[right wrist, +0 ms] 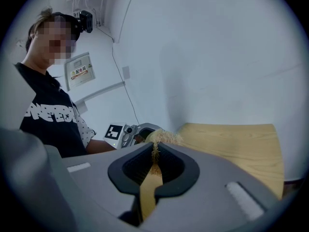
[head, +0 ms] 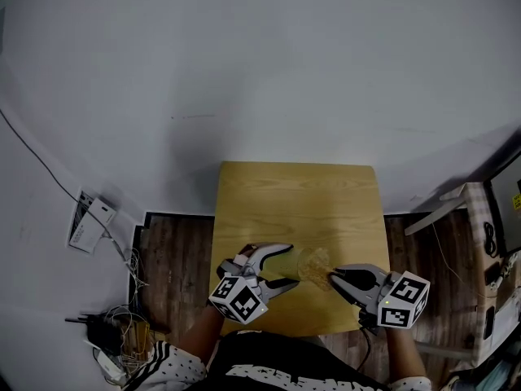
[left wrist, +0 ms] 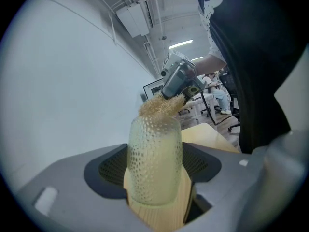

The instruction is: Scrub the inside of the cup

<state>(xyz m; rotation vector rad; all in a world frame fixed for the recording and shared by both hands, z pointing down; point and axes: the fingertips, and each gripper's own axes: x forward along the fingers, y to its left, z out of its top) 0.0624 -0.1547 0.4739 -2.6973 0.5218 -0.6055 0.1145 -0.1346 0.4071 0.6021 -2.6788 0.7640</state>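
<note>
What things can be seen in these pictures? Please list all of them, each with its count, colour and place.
table: one, light wood, centre, against the wall
wall: one, white, behind the table
floor: dark wood, on both sides of the table
cables: a tangle, dark and white, on the floor at the left
cup: one, translucent pale yellow, dimpled, held over the table's near part
scrubber: one, tan fibres, at the cup's right end in the head view
left gripper: one, grey, shut on the cup
right gripper: one, grey, shut on the scrubber
</note>
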